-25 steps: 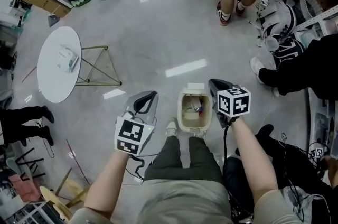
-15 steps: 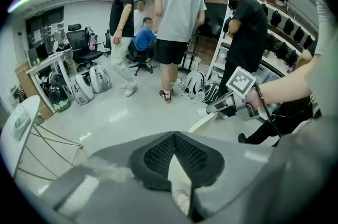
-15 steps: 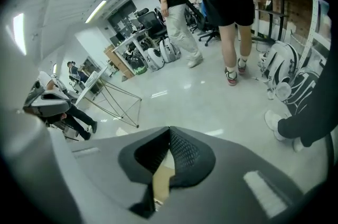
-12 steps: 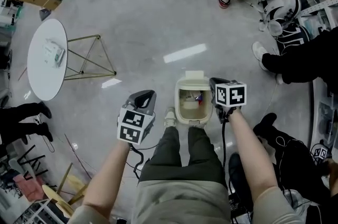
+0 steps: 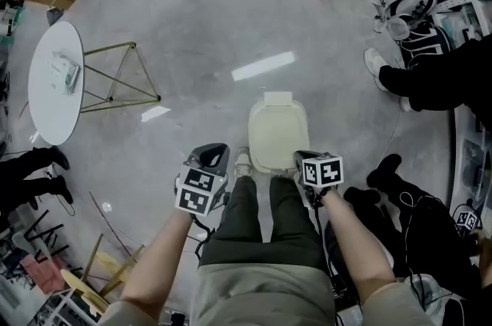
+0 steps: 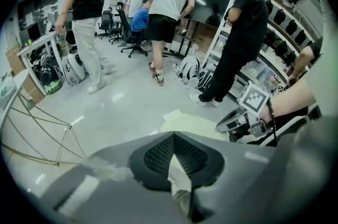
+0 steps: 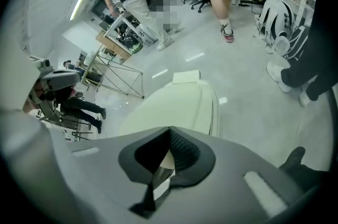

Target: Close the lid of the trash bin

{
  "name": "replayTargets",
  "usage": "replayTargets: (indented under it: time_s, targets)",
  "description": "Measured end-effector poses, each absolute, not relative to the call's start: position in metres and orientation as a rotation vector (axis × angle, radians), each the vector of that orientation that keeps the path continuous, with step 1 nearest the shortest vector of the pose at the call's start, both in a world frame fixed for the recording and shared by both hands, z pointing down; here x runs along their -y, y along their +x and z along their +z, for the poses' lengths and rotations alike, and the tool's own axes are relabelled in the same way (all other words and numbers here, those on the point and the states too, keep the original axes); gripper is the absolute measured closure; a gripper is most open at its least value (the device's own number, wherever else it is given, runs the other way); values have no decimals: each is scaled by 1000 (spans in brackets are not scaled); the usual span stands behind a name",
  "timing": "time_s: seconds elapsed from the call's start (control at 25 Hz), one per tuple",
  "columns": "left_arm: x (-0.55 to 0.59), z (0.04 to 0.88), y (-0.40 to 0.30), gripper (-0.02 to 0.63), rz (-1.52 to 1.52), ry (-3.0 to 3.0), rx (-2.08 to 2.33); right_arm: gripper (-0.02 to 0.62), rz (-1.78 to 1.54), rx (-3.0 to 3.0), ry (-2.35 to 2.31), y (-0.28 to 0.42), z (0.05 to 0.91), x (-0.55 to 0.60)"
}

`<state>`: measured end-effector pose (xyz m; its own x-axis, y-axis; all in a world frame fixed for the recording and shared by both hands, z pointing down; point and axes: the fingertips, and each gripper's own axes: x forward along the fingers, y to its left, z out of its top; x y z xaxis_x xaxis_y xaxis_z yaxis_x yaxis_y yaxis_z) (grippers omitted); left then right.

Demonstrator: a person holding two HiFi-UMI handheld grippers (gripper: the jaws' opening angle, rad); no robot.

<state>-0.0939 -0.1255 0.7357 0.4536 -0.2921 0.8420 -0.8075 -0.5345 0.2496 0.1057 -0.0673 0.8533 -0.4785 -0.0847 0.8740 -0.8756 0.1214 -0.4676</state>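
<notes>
The cream trash bin point(image 5: 278, 131) stands on the floor just ahead of my feet, its lid point(image 5: 278, 134) lying flat and shut over it. My right gripper point(image 5: 300, 156) hovers at the bin's near right corner, jaws shut on nothing. In the right gripper view the lid point(image 7: 174, 106) fills the space just past the right gripper point(image 7: 169, 129). My left gripper point(image 5: 217, 151) hangs left of the bin, apart from it, also shut and empty. The left gripper view looks over the left gripper point(image 6: 173, 134) to the lid point(image 6: 195, 125) and the right gripper point(image 6: 236, 121) beyond it.
A round white table point(image 5: 54, 82) on gold wire legs point(image 5: 115, 78) stands to the left. People stand around the far side and right; a person in black point(image 5: 438, 78) is close on the right. White backpacks point(image 5: 403, 1) lie at the top right. Cables trail by my right leg.
The bin's lid has gone from open, with the inside showing, to shut. My right gripper has drawn back from beside the opening to the bin's near right corner.
</notes>
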Motion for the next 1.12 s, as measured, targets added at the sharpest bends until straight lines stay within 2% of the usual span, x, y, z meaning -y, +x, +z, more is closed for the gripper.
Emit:
replayTargets:
  time_s: [0.36, 0.64, 0.88, 1.12]
  targets:
    - [60, 822, -98, 603, 1090, 1923, 786, 592, 1438, 1625, 934, 104, 937, 23]
    - [29, 846, -97, 603, 1137, 1935, 702, 592, 1233, 1693, 777, 103, 973, 13]
    - [37, 826, -103, 603, 1130, 1925, 744, 592, 1280, 1614, 861, 115, 953, 17]
    - [83, 771, -108, 603, 1054, 1987, 833, 592, 1223, 1797, 873, 84, 865, 60]
